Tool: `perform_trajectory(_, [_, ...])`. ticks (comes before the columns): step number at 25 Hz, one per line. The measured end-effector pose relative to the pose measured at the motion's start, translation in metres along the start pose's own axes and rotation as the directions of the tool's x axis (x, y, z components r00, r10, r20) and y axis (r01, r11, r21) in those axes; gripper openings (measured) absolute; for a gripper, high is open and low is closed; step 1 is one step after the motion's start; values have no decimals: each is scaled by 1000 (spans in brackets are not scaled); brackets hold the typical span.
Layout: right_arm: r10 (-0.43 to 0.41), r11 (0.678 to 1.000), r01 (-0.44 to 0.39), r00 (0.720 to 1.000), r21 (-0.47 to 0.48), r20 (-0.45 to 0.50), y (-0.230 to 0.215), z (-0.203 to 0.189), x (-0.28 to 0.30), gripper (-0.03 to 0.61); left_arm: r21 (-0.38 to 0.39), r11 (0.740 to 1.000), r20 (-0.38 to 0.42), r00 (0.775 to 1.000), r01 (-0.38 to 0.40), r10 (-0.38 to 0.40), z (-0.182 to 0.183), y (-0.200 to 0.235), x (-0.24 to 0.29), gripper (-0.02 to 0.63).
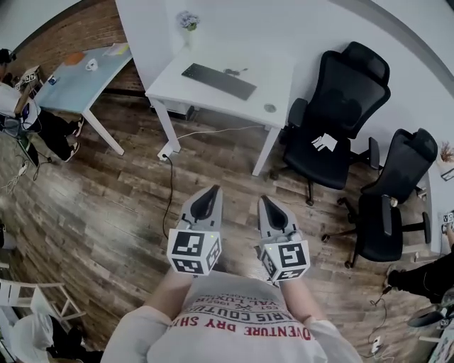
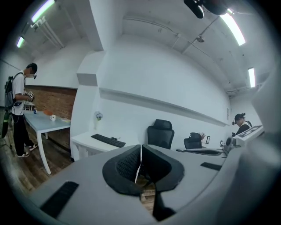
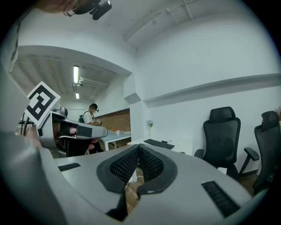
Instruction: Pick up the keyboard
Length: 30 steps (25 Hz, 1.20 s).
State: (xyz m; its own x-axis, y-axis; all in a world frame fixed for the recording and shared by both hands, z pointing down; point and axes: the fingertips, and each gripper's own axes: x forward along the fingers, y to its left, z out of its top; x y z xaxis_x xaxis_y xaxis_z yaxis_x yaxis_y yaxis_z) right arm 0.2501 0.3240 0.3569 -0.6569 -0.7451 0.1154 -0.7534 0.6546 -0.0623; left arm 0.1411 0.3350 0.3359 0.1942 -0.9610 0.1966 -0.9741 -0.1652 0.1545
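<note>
A black keyboard [image 1: 218,80] lies on a white desk [image 1: 280,85] across the room; it also shows small in the left gripper view as the keyboard [image 2: 108,140] and in the right gripper view as the keyboard [image 3: 159,143]. My left gripper [image 1: 210,191] and right gripper [image 1: 267,201] hover side by side over the wooden floor, well short of the desk. Both are shut with nothing between the jaws. In their own views the left gripper [image 2: 140,149] and right gripper [image 3: 138,148] point about level toward the desk.
Two black office chairs [image 1: 339,113] [image 1: 391,198] stand right of the desk. A cable [image 1: 170,186] trails across the floor from a socket by the desk leg. A light blue table [image 1: 78,81] stands at the left with a person [image 2: 18,114] beside it. A small flower vase [image 1: 188,21] sits on the desk.
</note>
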Motion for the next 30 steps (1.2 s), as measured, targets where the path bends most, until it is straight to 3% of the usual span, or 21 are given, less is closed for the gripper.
perform_trajectory(5, [-39,999,38,999,25,2,11,9,65,25,6,1000,-3,1000,7,-7,17,68,23,32])
perform_trajectory(9, [-54,998,54,998,29,-11,16,12,102,25,38,999,2,1000,19,-19,26,98,34,32])
perform_trajectory(13, [-51,998,53,998,35,-40,9,3,136,25,12,1000,1,1000,3,-3,26,124,53,32])
perform_trajectory(18, [12,999,-10,999,42,-42,-2,-1,187,25,-7,998,-3,998,-65,65,24,163,85,32])
perform_trajectory(30, [105,994,-104,994,34,-33,-111,25,345,25,-11,985,9,985,-173,173,70,220,246,32])
